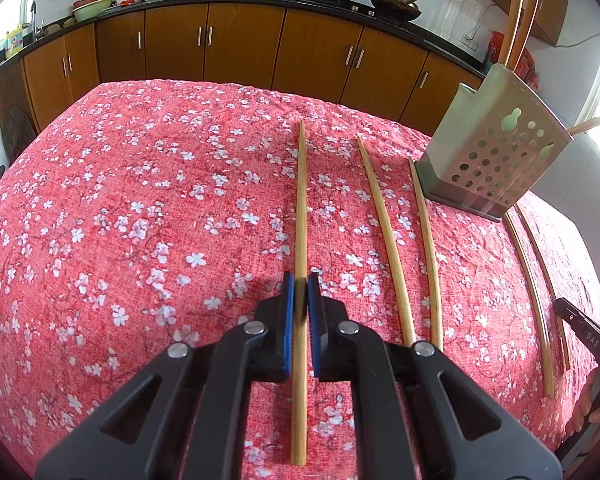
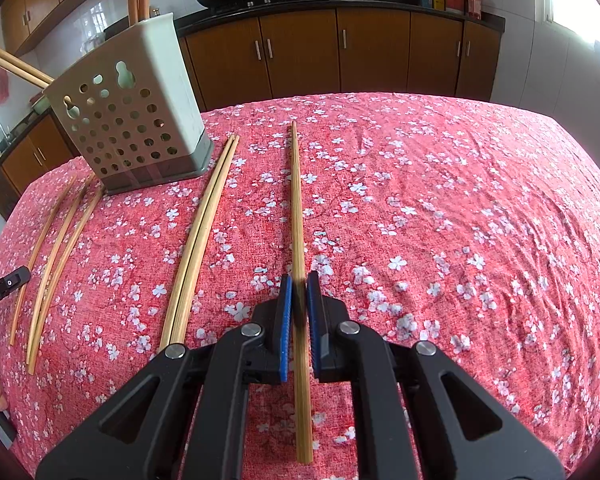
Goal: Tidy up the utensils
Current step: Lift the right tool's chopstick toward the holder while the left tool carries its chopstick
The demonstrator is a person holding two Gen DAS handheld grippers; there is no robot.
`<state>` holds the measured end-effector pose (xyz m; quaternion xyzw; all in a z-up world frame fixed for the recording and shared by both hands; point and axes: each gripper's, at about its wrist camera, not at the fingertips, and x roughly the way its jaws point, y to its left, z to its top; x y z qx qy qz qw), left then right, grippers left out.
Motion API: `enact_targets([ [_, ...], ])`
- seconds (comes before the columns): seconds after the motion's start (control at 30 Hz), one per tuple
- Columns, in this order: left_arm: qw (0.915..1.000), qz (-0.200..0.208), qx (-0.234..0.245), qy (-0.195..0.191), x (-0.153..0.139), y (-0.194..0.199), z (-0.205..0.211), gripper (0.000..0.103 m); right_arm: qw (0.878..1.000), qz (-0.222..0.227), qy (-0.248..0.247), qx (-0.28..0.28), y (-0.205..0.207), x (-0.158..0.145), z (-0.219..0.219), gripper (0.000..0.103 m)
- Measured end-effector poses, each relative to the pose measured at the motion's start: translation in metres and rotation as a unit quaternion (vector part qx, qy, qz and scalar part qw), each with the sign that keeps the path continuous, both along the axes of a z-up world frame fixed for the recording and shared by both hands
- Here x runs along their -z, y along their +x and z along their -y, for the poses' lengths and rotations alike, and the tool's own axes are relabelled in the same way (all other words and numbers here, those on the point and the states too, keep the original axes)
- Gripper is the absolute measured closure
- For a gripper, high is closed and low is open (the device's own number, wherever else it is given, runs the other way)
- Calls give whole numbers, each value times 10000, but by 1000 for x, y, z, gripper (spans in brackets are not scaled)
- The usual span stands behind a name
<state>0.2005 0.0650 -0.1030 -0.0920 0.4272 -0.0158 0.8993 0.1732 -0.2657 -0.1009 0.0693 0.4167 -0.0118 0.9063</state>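
Matt bamboo chopsticks (image 1: pixel 301 208) lie on coarse woven cloth (image 1: pixel 140 200) — the perforated holder (image 1: pixel 496 156) is smooth plastic.

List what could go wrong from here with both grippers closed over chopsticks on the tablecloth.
1. The left gripper meets its chopstick near one end, so a lift may tip or twist it.
2. The right gripper seems to straddle a stacked pair; one could slip free.
3. The holder already has chopsticks sticking out and looks light; a long stick brought in could catch on them or nudge it over.
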Motion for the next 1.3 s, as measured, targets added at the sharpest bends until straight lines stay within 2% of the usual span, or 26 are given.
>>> enact_targets([
  [0.1, 10000, 0, 2, 22, 0, 0, 0, 94, 10000, 0, -2, 0, 0, 0, 0, 94],
  [0.27, 9992, -23, 142, 363, 0, -4, 10, 94, 9999, -9, -113, 2, -1, -1, -4, 94],
  [0.7, 9985, -36, 210, 500, -2, -14, 12, 95, 10000, 48, -20, -24, -10, -6, -3, 95],
  [1.0, 9972, 703, 197, 176, -55, -28, 2, 95, 9958, 912, 93, 48, -31, -59, 3, 95],
  [1.2, 9913, 1302, 170, 56, -96, -37, 1, 95, 9886, 1498, 105, 56, -44, -92, 6, 95],
  [1.3, 9879, 1540, 191, 54, -113, -41, 4, 95, 9866, 1626, 113, 36, -43, -100, 9, 95],
])
